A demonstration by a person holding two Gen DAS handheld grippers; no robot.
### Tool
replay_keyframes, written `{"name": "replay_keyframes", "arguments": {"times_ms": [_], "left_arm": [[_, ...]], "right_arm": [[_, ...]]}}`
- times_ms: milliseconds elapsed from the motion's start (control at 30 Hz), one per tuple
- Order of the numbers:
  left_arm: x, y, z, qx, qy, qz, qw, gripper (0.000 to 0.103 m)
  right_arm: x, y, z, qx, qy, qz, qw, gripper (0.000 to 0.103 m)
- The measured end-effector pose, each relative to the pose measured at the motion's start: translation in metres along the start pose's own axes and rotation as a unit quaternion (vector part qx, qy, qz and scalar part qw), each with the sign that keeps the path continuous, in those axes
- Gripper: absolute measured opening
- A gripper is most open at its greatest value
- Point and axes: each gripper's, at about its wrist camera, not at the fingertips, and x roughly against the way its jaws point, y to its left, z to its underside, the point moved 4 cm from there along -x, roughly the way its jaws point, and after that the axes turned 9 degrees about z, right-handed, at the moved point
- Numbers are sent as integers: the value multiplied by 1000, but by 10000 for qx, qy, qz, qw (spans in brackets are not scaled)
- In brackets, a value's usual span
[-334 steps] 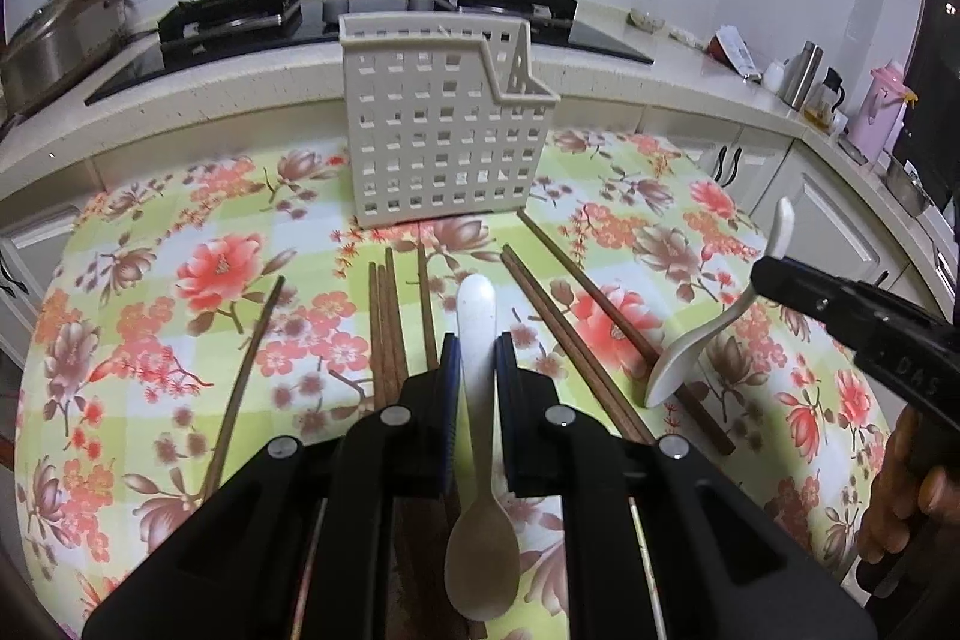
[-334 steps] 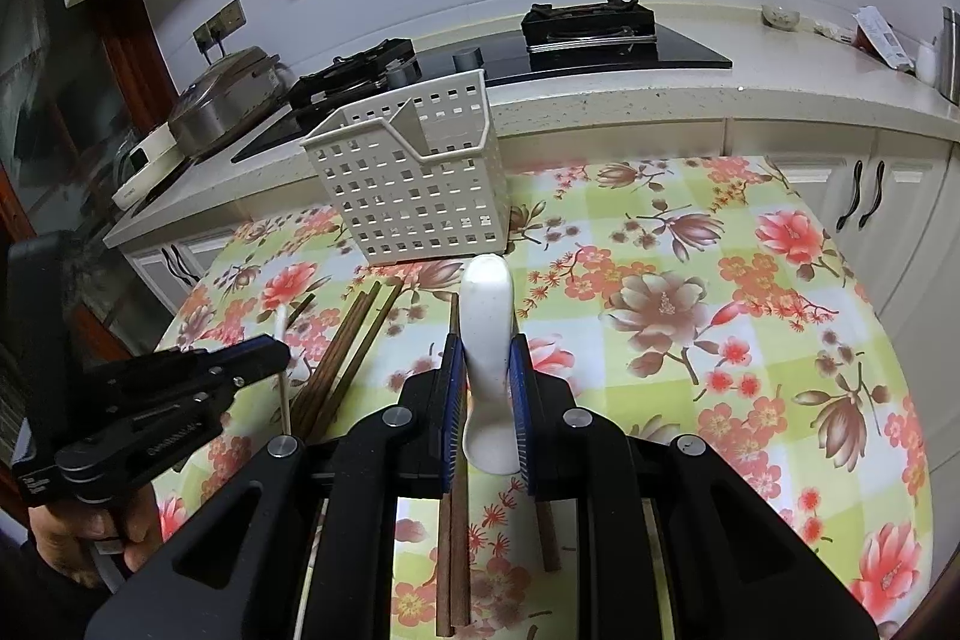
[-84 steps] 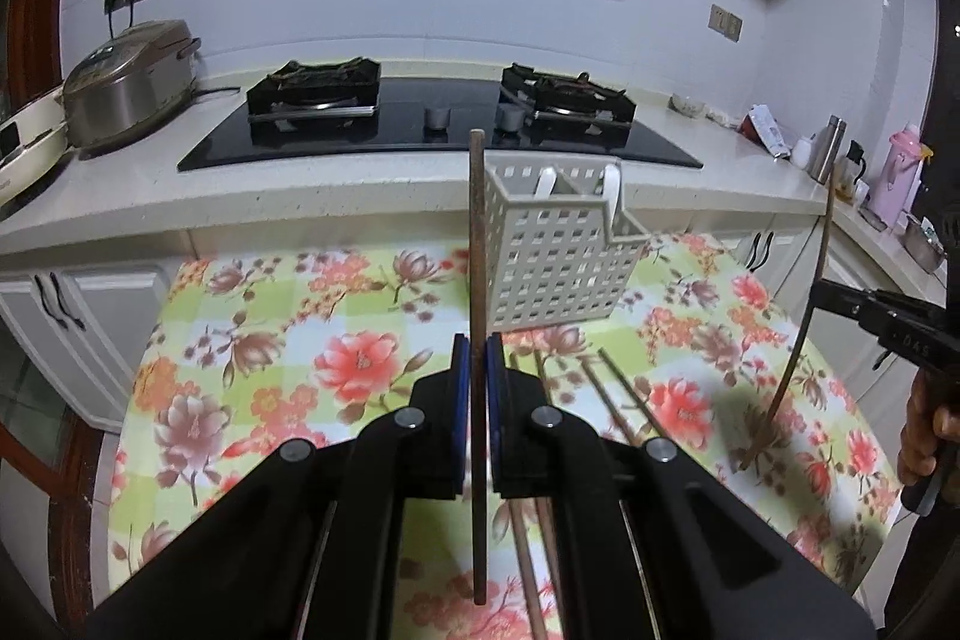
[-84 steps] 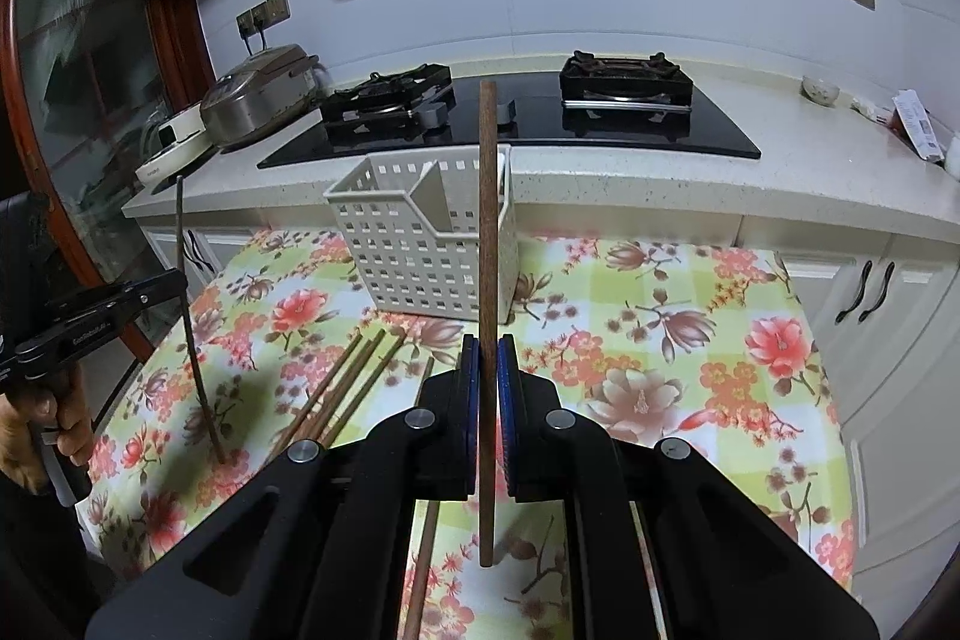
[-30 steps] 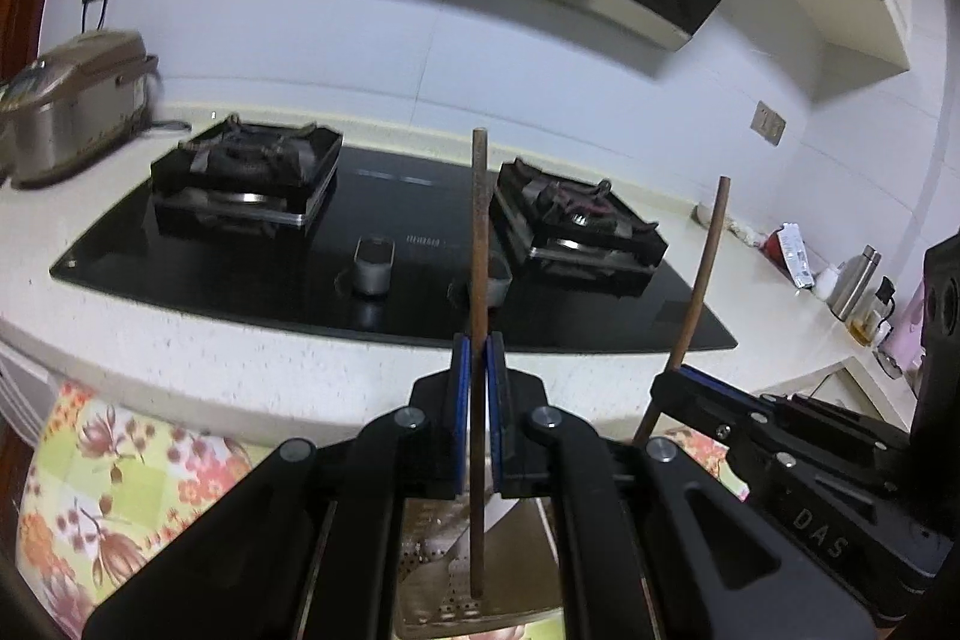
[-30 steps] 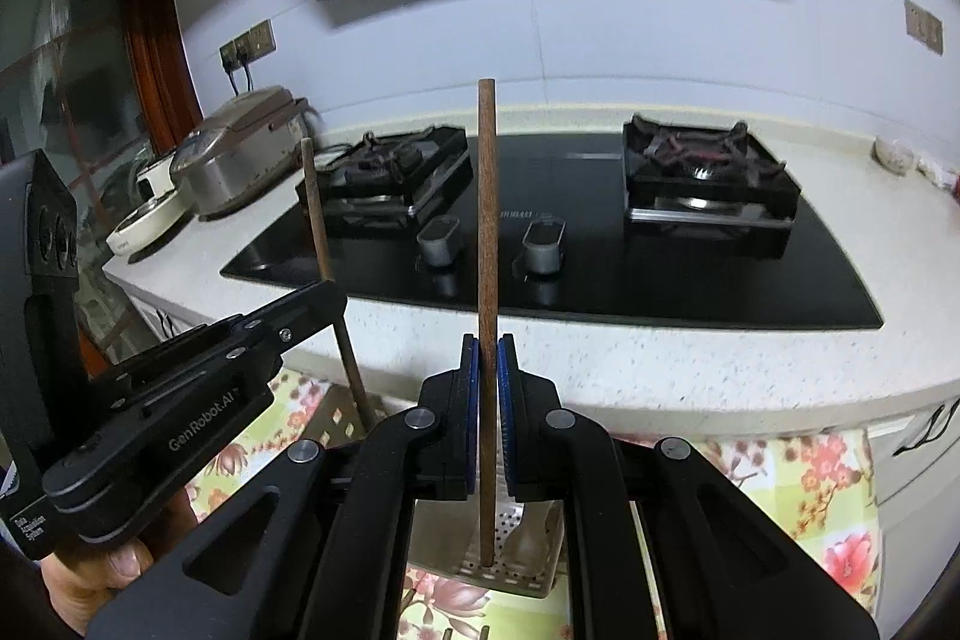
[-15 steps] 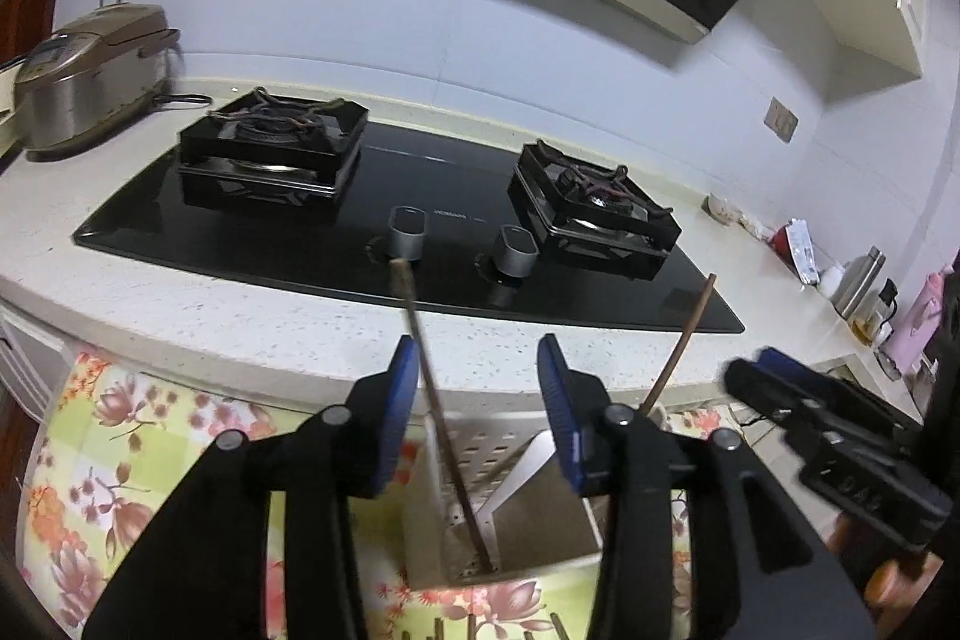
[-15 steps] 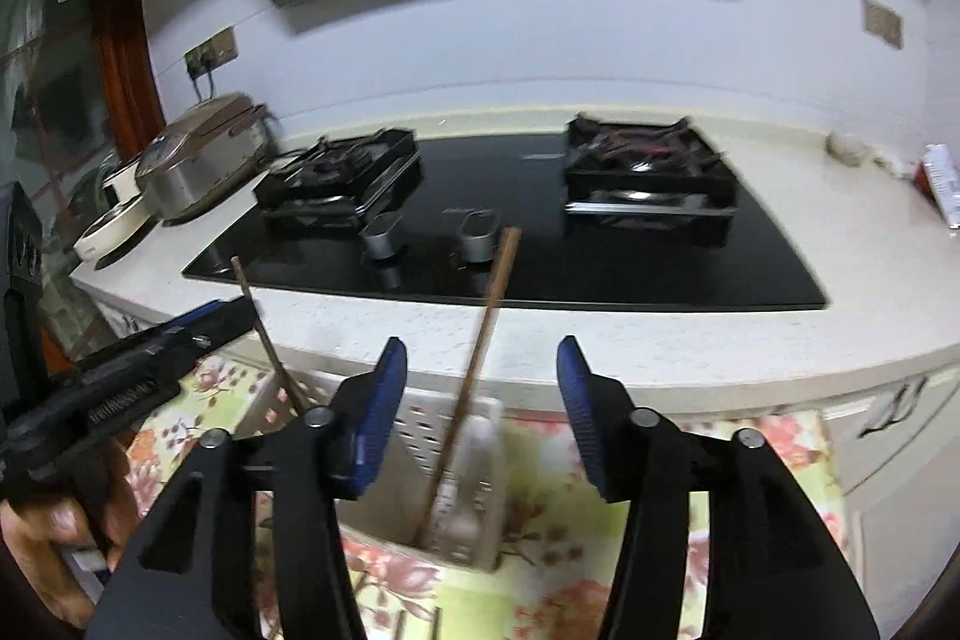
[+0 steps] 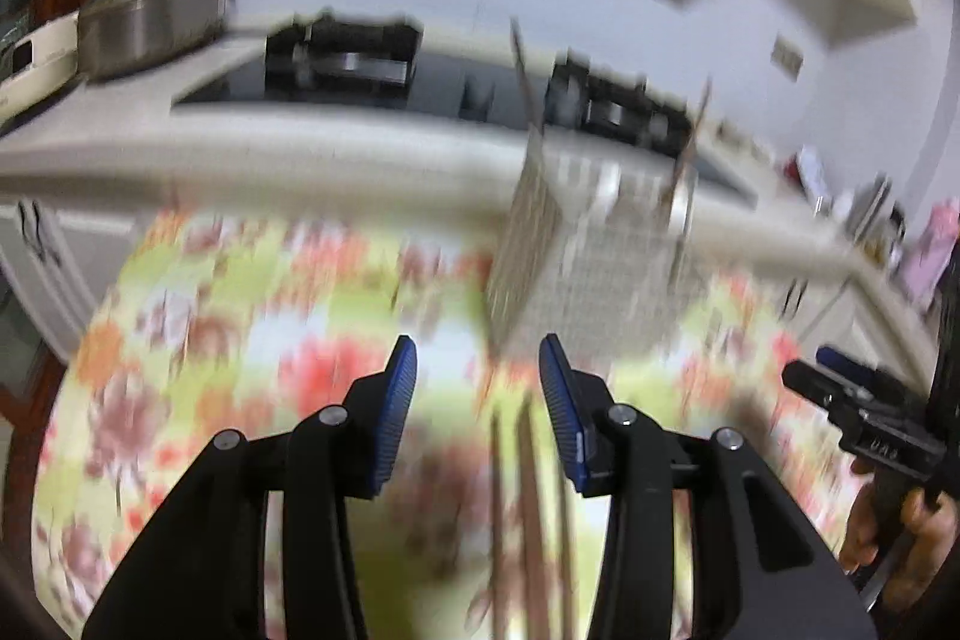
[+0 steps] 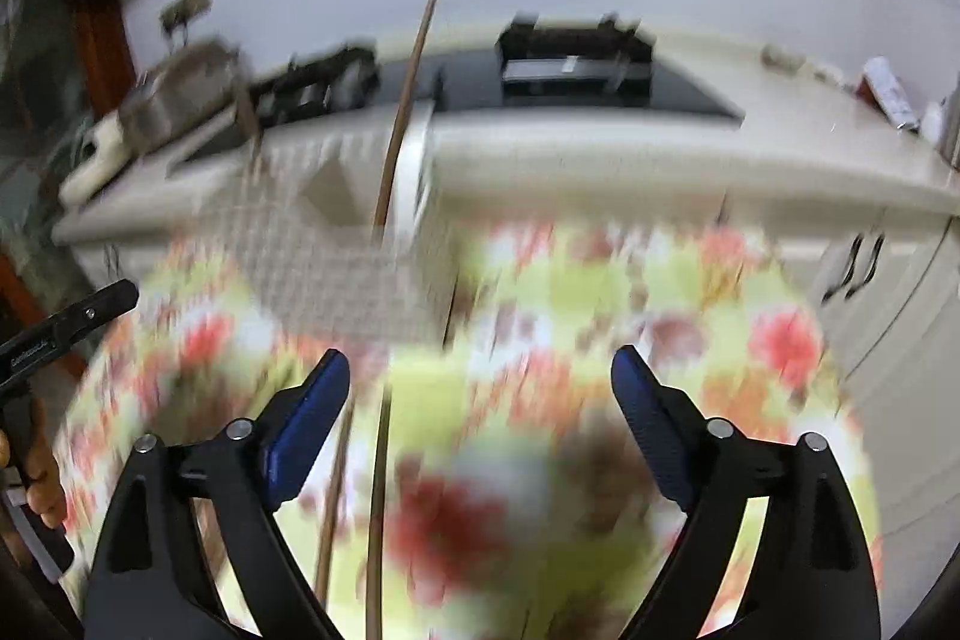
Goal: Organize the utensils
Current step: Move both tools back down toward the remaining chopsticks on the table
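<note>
The picture is motion-blurred. A white perforated basket (image 9: 576,256) (image 10: 336,262) stands on the floral tablecloth (image 9: 240,340). Two brown chopsticks (image 9: 528,82) (image 10: 414,70) lean out of the basket, beside a white spoon handle (image 10: 415,160). My left gripper (image 9: 477,388) is open and holds nothing, short of the basket. My right gripper (image 10: 480,370) is empty, its jaws wide and still opening. More chopsticks (image 9: 522,496) (image 10: 378,490) lie on the cloth below the jaws. Each view also catches the other gripper at its edge: the right gripper (image 9: 840,388) and the left gripper (image 10: 90,310).
Behind the table runs a pale counter (image 10: 660,160) with a black gas hob (image 10: 570,64) and a metal cooker (image 9: 150,16). Bottles and a packet (image 9: 864,202) stand at the far right. A hand (image 9: 900,532) grips the other tool's handle.
Both grippers have let go of their chopsticks, which now stand in the basket. Both have pulled back and down toward the table, and the right jaws have spread wider.
</note>
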Motion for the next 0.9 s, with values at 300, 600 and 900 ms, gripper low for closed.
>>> {"name": "replay_keyframes", "arguments": {"times_ms": [300,600,900], "left_arm": [[-28,-10,72,-509,977,-55,9939,26],[-53,-12,79,-671,1303,-282,9888,19],[-63,-20,79,-956,1408,-507,9841,17]], "right_arm": [[-8,14,51,228,422,278,9985,84],[-9,17,54,334,356,393,9980,85],[-19,31,62,557,669,210,9960,89]]}}
